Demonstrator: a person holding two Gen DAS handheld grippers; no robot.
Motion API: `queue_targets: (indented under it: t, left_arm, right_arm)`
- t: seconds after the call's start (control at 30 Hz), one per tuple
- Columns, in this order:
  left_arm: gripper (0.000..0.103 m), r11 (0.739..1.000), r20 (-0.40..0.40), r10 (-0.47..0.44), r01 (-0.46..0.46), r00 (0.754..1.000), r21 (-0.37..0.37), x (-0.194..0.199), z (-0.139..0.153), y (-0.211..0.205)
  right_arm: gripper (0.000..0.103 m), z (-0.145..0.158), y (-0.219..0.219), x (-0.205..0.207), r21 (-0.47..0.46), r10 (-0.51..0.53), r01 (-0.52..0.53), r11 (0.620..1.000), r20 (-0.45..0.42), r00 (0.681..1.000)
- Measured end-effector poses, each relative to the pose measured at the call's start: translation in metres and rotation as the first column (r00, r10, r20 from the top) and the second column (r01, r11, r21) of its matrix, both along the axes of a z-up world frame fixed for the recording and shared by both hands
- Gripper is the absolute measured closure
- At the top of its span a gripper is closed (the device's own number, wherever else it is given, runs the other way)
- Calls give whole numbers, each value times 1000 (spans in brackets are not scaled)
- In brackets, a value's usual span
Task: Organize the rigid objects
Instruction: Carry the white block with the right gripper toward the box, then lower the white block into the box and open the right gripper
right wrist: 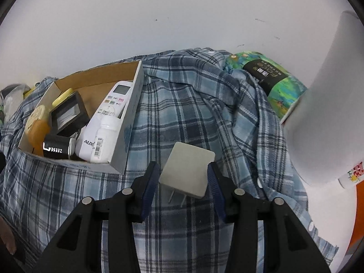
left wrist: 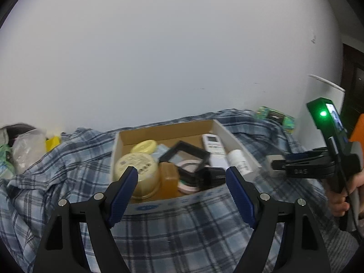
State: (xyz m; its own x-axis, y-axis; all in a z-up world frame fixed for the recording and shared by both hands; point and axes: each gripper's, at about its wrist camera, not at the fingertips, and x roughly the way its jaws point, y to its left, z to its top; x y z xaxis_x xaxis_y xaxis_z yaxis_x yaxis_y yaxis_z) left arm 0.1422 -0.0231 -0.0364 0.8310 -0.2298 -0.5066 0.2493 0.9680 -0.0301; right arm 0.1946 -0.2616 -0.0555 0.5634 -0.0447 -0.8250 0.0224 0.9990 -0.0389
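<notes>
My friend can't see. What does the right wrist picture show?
The right gripper holds a grey plug adapter above a blue plaid cloth. To the left, a cardboard box holds a white remote.

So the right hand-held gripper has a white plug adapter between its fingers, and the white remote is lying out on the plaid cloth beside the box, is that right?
Not quite. The right wrist view shows the white remote lying inside the cardboard box, next to a white bottle, not on the plaid cloth. The rest stands: the right hand-held gripper has the white plug adapter between its fingers.
</notes>
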Motion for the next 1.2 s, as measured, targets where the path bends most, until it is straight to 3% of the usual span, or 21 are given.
queue_targets:
  t: [0.13, 0.4, 0.83, 0.97, 1.2]
  left_arm:
    - [22, 999, -19, 32, -32, 999, -21, 4, -5, 7]
    - [22, 998, 12, 56, -56, 998, 10, -4, -15, -1]
    - [22, 997, 10, 77, -77, 997, 0, -1, -16, 2]
    - [22, 997, 9, 76, -76, 997, -14, -1, -16, 4]
    - [22, 995, 13, 94, -93, 996, -27, -2, -15, 7]
  right_arm:
    - [59, -5, 2, 9, -5, -17, 17, 1000, 1, 1000]
    - [53, -8, -8, 14, 12, -78, 78, 997, 7, 997]
    - [58, -12, -4, 10, -17, -49, 49, 999, 19, 999]
    - [58, -3, 5, -2, -44, -5, 8, 999, 65, 998]
    - [58, 31, 22, -7, 5, 40, -41, 999, 128, 991]
